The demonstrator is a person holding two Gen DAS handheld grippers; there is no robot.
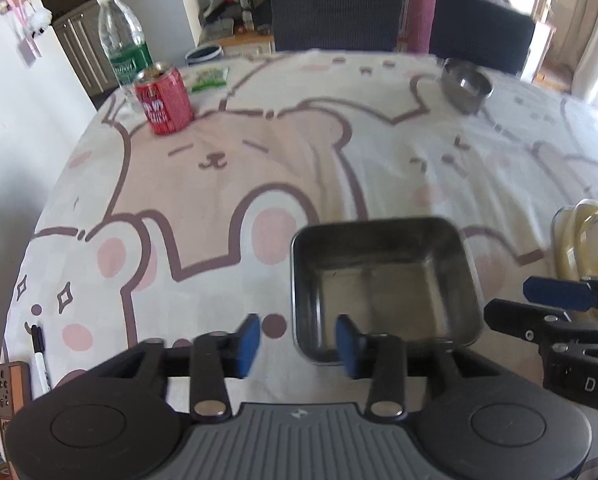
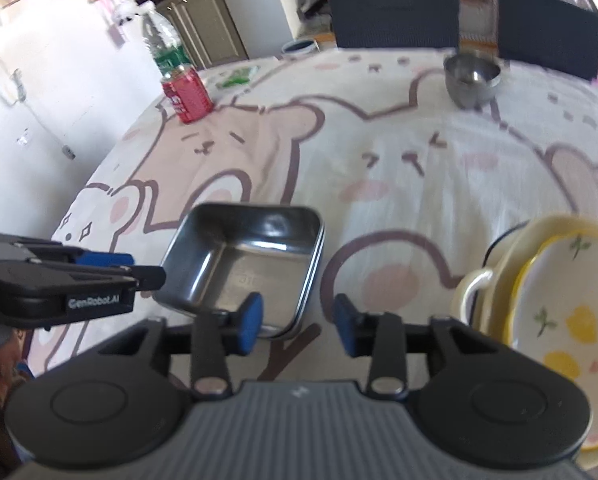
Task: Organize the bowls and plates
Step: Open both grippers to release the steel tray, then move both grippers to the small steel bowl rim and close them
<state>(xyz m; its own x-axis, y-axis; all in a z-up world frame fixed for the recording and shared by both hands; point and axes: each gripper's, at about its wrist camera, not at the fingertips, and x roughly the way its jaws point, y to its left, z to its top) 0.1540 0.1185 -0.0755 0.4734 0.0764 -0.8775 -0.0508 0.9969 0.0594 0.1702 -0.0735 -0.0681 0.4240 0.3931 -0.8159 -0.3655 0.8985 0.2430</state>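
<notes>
I see my left tongs (image 1: 297, 344) spread wide with nothing between the blue rubbery pads; the right pad sits over the near-left corner of the square metal tray (image 1: 383, 280), but whether it touches I cannot tell. My right tongs (image 2: 299, 322) are equally wide apart and empty, their left pad over the tray's near-right corner.

The tray is shiny steel, shallow, with rounded corners and a rolled rim; from the right wrist it looks like 2 stacked. At 3 o'clock from it stands a glossy cream ceramic dish with a loop handle (image 2: 495, 280), and nested inside is a yellow-rimmed plate (image 2: 559, 320) painted with yellow blobs and green sprigs. A round steel bowl (image 1: 466, 82) sits far off at 1 o'clock.

The bench (image 1: 259, 152) wears a soft, slightly creased cloth printed with pink-cheeked cartoon bears. At 11 o'clock stand a red can (image 1: 163, 101) and a clear plastic bottle (image 1: 121, 40). 2 dark chairs (image 1: 335, 10) stand beyond the far edge.
</notes>
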